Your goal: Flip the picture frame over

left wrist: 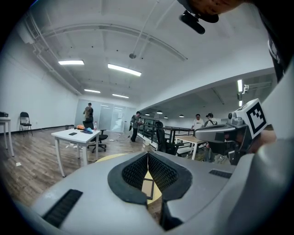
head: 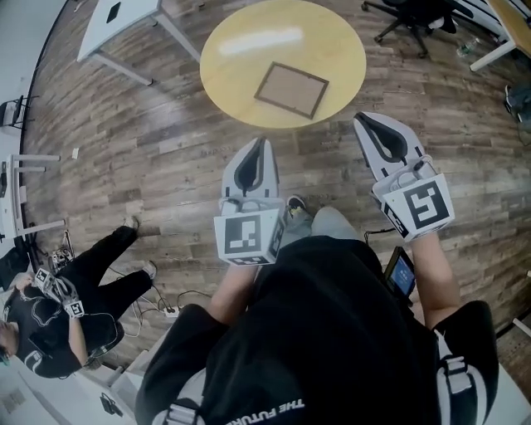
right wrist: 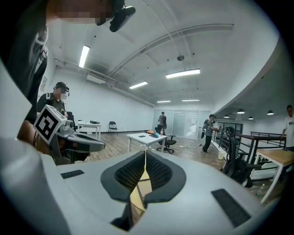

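Left gripper [head: 259, 148] and right gripper [head: 362, 123]: both clenched, pads meeting at the tips, nothing gripped, held side by side over the floor just short of the round table [head: 236, 79]. Surface and room: pale yellow wooden top, bare apart from the picture frame [head: 290, 90]; grey-brown plank floor [head: 149, 141]; white desk [head: 116, 18] and black office chair [head: 415, 18] beyond; open hall with white ceiling and strip lights [left wrist: 124, 69]. Picture frame: lying flat near the table's middle, apart from both grippers, dark border around a brown panel, long axis running left to right in the head view, right end tilted nearer the person.
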Available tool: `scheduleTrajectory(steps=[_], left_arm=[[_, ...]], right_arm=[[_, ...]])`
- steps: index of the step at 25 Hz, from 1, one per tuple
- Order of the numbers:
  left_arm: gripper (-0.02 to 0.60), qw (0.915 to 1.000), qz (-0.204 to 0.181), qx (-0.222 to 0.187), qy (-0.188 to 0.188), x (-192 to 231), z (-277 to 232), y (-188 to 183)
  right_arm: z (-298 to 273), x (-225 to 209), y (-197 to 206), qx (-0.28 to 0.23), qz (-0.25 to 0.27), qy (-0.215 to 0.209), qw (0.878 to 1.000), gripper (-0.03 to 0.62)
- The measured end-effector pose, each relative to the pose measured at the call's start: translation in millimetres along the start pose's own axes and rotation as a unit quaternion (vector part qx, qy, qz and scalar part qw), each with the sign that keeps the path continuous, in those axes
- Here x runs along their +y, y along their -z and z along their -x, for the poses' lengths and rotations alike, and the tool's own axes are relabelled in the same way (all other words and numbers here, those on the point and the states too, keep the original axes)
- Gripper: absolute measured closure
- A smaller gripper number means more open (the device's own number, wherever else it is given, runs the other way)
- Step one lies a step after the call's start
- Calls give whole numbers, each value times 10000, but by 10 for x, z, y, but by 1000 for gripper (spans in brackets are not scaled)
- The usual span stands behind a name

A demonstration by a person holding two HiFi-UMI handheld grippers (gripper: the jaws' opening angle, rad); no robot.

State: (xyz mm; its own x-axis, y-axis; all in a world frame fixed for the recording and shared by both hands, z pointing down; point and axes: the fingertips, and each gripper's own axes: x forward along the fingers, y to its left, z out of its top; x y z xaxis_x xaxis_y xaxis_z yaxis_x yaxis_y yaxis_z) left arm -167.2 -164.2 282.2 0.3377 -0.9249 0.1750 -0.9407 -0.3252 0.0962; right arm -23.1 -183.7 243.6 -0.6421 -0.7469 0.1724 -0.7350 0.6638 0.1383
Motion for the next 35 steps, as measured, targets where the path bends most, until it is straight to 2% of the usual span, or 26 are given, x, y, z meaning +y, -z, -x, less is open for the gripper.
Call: scheduleTrajectory(steps=[10, 20, 25, 30, 35], left_arm=[[558, 9999, 91, 38, 103, 140, -308, -30], [558, 9999, -79, 91, 102, 109, -1128, -198], [558, 9996, -220, 159, -16, 83, -1563, -239], [558, 9991, -267, 278, -157, 75, -1557, -154], [558, 9980, -251, 441, -379, 171, -1530, 7]], right_arm=[[-317, -231, -14, 124, 141, 7, 9998, 574], [-780, -871, 31, 75, 358, -210, 9991, 573], [-1013, -1146, 189, 105, 416, -556, 9975, 572], [-1063, -1059, 348, 240, 684, -890, 9934, 572], [-1176, -940, 574, 408, 635, -1237, 9894, 572]])
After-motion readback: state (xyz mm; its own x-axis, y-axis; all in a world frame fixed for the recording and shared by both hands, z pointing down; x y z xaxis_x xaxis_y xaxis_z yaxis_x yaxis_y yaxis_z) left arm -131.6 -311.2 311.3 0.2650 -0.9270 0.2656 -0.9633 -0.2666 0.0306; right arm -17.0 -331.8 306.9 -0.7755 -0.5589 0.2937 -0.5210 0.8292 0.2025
